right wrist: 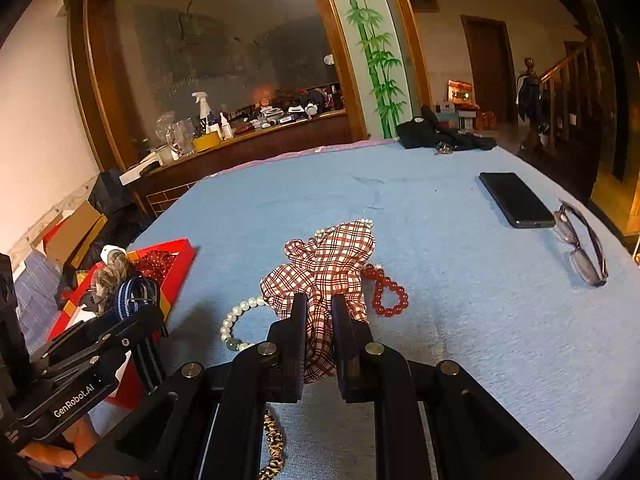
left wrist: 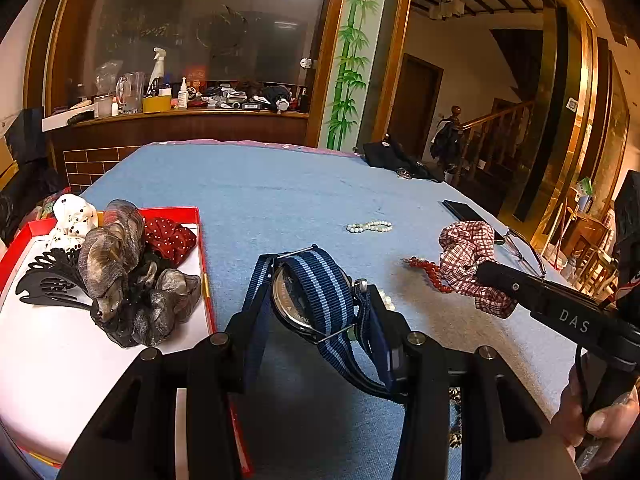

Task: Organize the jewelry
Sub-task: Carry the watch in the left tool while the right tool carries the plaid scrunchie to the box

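**Two grippers, two loads over the blue table**

Left wrist view, from left to right. At the left edge lies my red tray (left wrist: pixel 191 211) with its white floor; in it are a black comb (left wrist: pixel 50 280), a white dotted scrunchie (left wrist: pixel 74 220), a grey-brown gauze scrunchie (left wrist: pixel 116 256) and a red dotted scrunchie (left wrist: pixel 170 238). At lower centre my left gripper (left wrist: pixel 310 326) stands at a middling width, its fingers pressed on a watch (left wrist: pixel 308 300) with a navy striped strap — the watch hangs above the blue tablecloth (left wrist: pixel 260 184), just right of the tray. Further right a white bead bracelet (left wrist: pixel 369 226) lies alone on the cloth.

Right wrist view, from left to right. At lower centre left a pearl bracelet (right wrist: pixel 236 318) lies on the cloth. At centre my right gripper (right wrist: pixel 319 312) is clamped narrow on a red checked scrunchie (right wrist: pixel 328 268), pinching its fabric. Just right of it, a red bead bracelet (right wrist: pixel 390 294) lies on the cloth. At the upper right lie a black phone (right wrist: pixel 516 199) and, beside it, a pair of glasses (right wrist: pixel 582 244).
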Available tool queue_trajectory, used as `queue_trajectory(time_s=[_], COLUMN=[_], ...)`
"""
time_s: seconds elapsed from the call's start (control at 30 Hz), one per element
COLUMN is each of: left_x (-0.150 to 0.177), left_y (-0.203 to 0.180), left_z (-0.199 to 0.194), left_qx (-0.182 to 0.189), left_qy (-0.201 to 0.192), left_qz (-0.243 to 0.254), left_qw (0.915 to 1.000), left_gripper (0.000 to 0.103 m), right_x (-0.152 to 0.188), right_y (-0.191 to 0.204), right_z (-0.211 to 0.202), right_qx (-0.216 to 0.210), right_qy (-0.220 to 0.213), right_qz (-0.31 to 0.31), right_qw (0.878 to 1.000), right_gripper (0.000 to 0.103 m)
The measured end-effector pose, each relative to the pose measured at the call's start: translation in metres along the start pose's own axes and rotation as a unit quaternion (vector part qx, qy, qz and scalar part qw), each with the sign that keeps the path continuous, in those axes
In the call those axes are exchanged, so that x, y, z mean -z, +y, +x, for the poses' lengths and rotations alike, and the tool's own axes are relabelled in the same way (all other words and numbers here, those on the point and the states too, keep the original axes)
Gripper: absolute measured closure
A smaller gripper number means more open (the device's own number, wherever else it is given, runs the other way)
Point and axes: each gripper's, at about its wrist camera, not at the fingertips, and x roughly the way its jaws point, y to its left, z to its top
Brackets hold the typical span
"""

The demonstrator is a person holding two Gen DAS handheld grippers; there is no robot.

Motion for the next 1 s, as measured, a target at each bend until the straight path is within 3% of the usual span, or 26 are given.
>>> queue_trajectory(time_s=[0.73,1.0], left_x=[0.002,-0.001], left_y=[-0.010,-0.009], left_z=[-0.011,-0.037], left_qx=[-0.014,-0.033], left_qy=[-0.023,-0.032], left_qz=[0.017,0.029], left_qw=[0.9995,0.9985], left_gripper=[0.060,0.060], right_x=[0.002,0.014], right_y=[0.006,0.021], right_z=[-0.006,-0.023], right_qx=[-0.009,-0.030], right_qy=[-0.016,-0.002], right_qz=[-0.019,-0.001], right_qw=[1.000,1.000], right_gripper=[0.090,0.090])
